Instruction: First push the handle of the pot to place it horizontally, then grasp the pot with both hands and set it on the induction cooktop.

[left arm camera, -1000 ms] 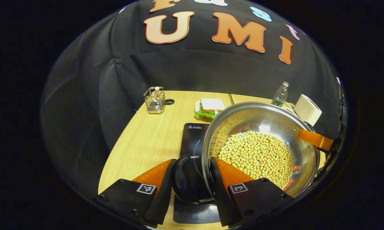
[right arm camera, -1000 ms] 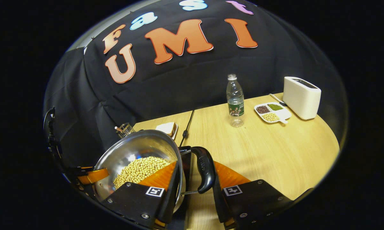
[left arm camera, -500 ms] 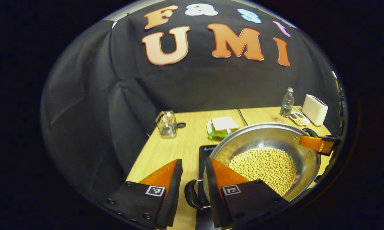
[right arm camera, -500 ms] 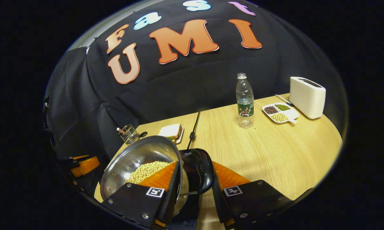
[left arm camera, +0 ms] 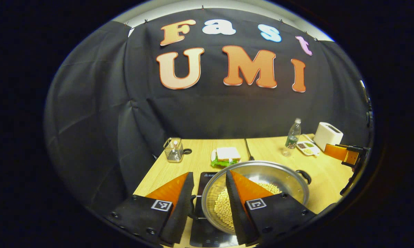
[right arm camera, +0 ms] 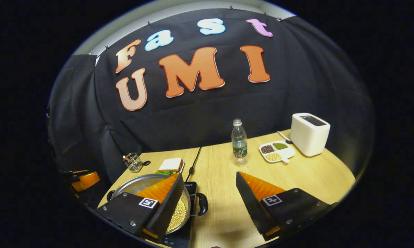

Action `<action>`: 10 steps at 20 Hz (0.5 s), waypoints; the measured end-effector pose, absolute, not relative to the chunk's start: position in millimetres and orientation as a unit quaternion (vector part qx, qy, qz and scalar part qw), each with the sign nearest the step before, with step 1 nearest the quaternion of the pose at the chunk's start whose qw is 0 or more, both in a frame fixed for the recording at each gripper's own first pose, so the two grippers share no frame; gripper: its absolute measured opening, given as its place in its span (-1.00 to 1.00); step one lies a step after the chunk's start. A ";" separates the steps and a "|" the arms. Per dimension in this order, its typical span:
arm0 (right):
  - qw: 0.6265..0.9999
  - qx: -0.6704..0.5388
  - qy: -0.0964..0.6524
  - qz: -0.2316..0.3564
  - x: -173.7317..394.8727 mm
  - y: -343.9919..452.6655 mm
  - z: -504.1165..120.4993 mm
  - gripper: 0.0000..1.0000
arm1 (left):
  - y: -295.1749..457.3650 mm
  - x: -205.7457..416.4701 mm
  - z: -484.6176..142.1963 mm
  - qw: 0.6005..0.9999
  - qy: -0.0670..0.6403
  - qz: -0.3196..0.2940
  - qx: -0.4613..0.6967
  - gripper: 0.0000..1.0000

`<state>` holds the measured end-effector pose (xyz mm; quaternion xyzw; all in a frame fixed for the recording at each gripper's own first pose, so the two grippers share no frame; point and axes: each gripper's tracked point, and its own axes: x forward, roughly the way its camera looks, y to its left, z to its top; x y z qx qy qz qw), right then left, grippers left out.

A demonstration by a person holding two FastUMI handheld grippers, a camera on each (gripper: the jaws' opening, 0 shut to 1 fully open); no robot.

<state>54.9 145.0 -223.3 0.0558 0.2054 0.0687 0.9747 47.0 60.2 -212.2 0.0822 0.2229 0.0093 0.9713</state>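
Both grippers have released the pot [left arm camera: 262,175], now on cooktop [left arm camera: 207,237].

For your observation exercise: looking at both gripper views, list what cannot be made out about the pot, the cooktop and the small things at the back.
- Cooktop: mostly covered by the pot in both views.
- Beans: partly behind the left gripper in the left gripper view.
- Pot's left handle: largely hidden between the fingers.
- Rack contents, right gripper view: too small.
- Dish, left gripper view: too small.

pot [left arm camera: 262,179] base — hidden, bottle [right arm camera: 239,142] label — blurred
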 end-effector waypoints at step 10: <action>0.992 0.017 0.098 0.083 18.5 93.7 -89.3 0.90 | -26.9 5.2 -44.9 0.996 0.049 -0.023 0.069 0.96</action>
